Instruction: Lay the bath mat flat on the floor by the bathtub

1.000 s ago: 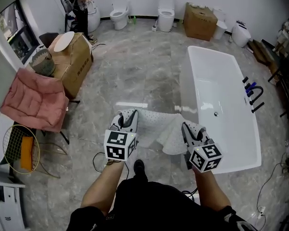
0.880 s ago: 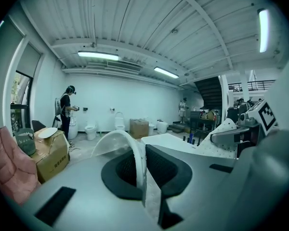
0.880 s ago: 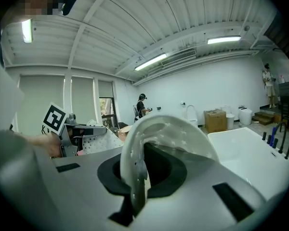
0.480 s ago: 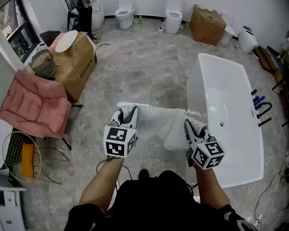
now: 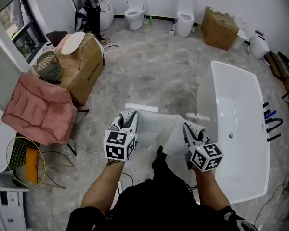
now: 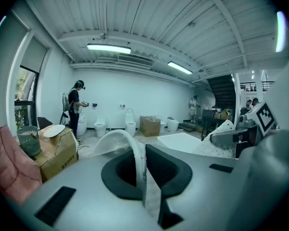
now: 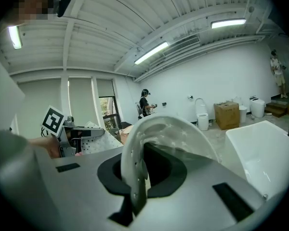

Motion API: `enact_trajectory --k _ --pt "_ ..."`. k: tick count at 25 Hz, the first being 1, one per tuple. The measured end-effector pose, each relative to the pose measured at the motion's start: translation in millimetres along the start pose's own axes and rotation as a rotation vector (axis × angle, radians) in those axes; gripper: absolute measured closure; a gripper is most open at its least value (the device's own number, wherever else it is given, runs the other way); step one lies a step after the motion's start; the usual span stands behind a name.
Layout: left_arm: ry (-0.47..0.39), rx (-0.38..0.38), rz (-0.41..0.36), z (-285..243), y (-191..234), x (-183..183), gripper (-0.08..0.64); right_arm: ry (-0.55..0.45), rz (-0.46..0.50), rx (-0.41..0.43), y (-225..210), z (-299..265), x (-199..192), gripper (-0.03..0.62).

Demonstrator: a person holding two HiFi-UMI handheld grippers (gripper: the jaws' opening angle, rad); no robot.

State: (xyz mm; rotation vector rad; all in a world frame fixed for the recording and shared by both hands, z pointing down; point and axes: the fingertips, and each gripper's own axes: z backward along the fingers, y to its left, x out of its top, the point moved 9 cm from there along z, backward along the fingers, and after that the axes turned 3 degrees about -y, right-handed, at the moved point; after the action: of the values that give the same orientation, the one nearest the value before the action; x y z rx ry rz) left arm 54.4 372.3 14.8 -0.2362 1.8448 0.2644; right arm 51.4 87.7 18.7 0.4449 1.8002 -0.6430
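White perforated bath mat [image 5: 161, 129] sags between two grippers, off the grey marble floor [image 5: 149, 76], beside bathtub's [image 5: 236, 114] long left rim. Left gripper [image 5: 126, 120] clamped tight on one mat edge; right gripper [image 5: 191, 130] clamped on the opposite edge.

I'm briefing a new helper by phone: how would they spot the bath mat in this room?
Find the white bathtub at the head view's right. Just left of it, the bath mat hangs between the left gripper and right gripper. It is the only thin white sheet dotted with holes.
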Motion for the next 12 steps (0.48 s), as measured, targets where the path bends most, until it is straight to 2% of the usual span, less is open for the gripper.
enact_trajectory --k 7,12 --pt "0.036 0.020 -0.001 -109 42 20 0.538 0.031 -0.017 0.019 -73 -98 17 0.572" --pt "0.063 0.000 -0.013 -194 66 49 0.538 0.054 -0.044 0.009 -127 -161 39 0.572"
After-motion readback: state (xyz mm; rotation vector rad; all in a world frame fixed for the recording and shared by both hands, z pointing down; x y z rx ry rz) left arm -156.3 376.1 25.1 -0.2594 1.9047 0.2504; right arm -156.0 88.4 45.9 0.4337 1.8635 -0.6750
